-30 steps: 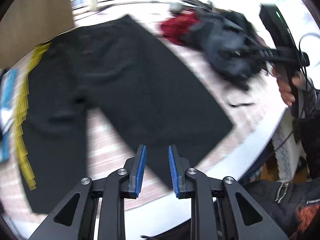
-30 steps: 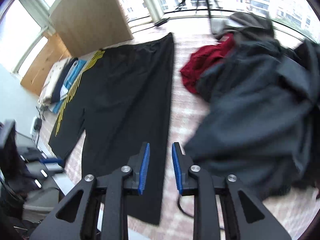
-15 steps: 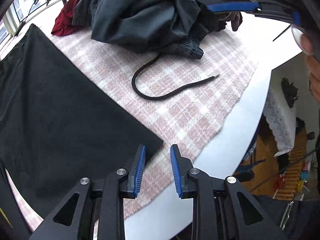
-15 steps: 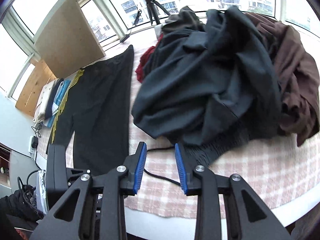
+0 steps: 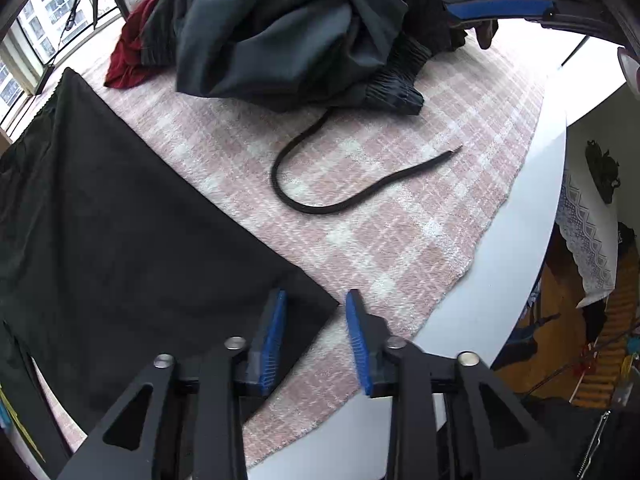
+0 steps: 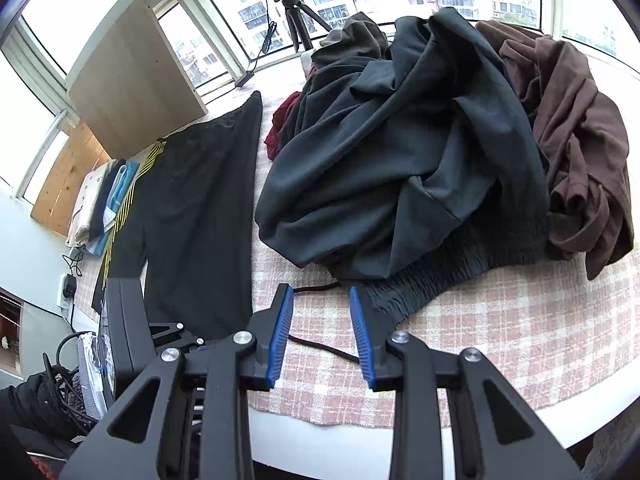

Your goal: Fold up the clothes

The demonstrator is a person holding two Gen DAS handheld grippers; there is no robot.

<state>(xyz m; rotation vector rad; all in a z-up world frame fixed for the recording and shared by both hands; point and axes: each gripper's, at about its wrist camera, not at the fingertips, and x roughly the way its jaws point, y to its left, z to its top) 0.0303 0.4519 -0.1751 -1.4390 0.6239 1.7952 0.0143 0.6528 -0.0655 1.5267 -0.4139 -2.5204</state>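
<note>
Black shorts [image 5: 120,220] lie spread flat on the pink plaid cloth [image 5: 380,208]; they also show in the right wrist view [image 6: 192,208]. My left gripper [image 5: 314,304] is open, its jaws on either side of the shorts' near hem corner, just above the cloth. My right gripper [image 6: 320,300] is open and empty, held over the cloth in front of a pile of dark grey clothes [image 6: 400,160]. A black drawstring [image 5: 320,200] trails out from the pile.
A brown garment [image 6: 580,140] and a red one [image 5: 128,52] lie in the pile. Folded clothes [image 6: 104,200] are stacked at the far left. The white table edge [image 5: 520,260] curves close on the right. A wooden board [image 6: 132,80] stands by the windows.
My left gripper swung from over the shorts' middle to their near right hem corner and moved closer. My right gripper swung right, toward the clothes pile. Both stayed open.
</note>
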